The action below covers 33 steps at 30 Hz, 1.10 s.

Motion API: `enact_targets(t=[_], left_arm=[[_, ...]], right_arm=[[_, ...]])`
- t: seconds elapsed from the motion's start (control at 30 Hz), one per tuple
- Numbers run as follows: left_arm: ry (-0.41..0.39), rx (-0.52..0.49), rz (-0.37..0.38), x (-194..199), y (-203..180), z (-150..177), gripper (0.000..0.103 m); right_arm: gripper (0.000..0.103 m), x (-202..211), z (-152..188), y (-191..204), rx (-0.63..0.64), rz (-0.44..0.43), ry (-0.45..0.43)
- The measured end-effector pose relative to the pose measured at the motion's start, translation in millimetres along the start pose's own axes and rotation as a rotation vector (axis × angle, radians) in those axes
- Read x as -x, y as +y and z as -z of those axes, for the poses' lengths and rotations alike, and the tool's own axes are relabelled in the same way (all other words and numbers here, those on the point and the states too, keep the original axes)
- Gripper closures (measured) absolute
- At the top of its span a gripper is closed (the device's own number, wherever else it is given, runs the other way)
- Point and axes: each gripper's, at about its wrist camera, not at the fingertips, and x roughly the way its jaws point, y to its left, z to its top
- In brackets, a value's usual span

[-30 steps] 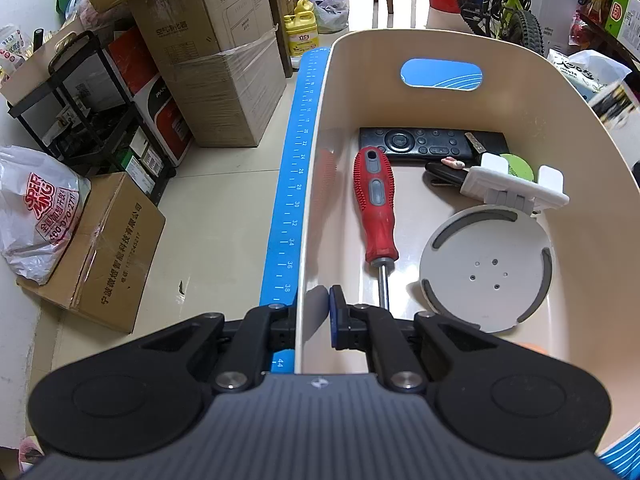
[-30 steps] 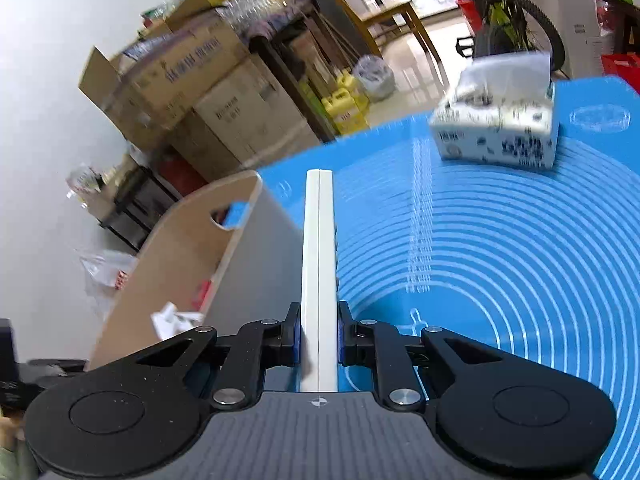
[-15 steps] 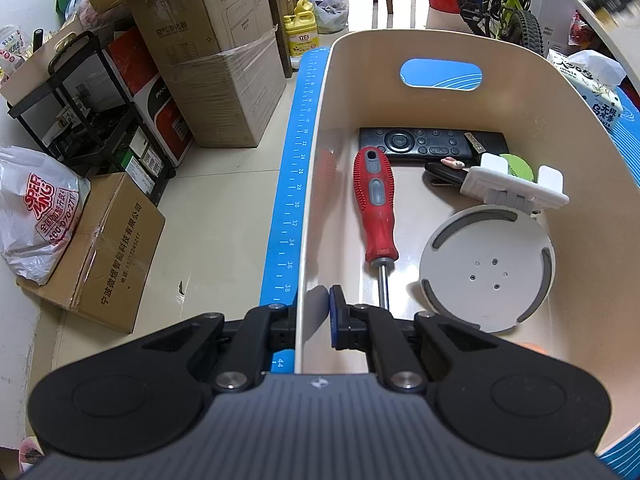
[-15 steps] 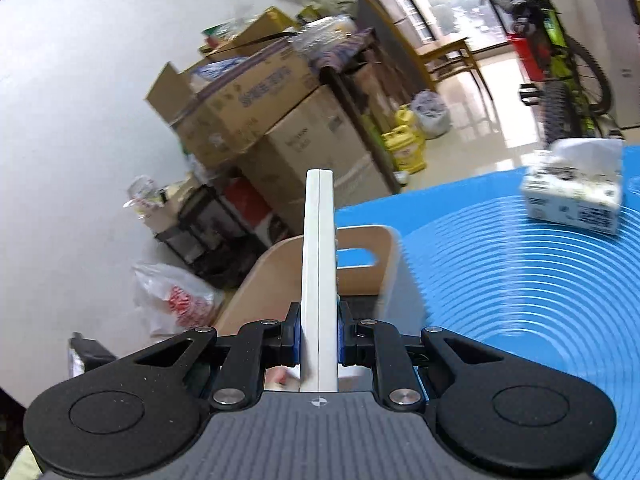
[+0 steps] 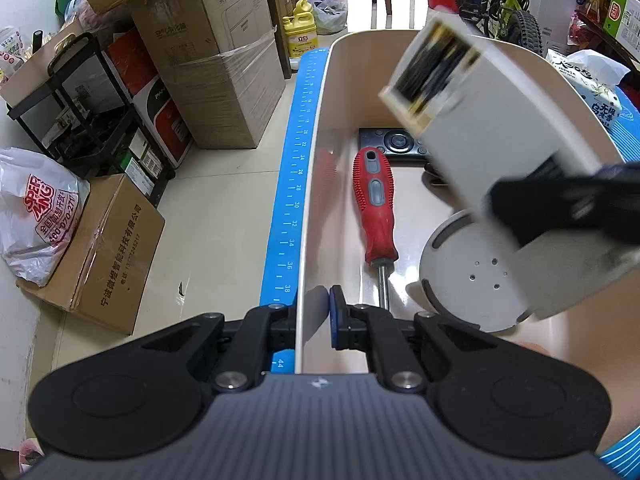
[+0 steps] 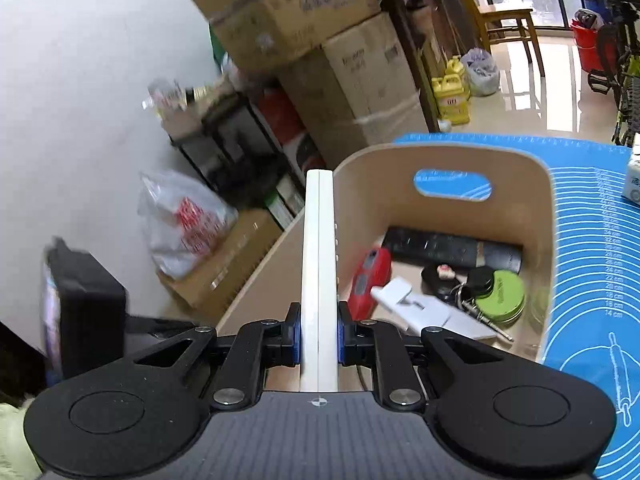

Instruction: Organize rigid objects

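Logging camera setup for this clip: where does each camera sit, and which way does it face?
Left wrist: on the left hand-held gripper, clamped on the bin wall, looking down into it; the right hand-held gripper enters with a white box.
Right wrist: on the right hand-held gripper, looking along the box into the bin.
Shared: bin, screwdriver, remote.

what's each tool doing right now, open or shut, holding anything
Left tool: shut on the wall of the beige bin.
Right tool: shut on the flat white box, above the bin.
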Motion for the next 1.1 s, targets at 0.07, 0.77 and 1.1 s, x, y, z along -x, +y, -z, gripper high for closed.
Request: enact_targets(t=[0.07,0.77,1.1], left_arm=[[0.000,0.002,0.002,0,1,-1,0.092],[-0.005,0.000,-0.010,0,-3,0,0.091],[-0.011,0.004,-0.023,1,-4,2,0.088]], right_arm=[[0.078,-10,5,4,0.023,0.017,0.010],[0.043,-28,22,-4,0.057,0.097,0.116],[0.022,42,20,-5,0.096,0.131,-0.039]])
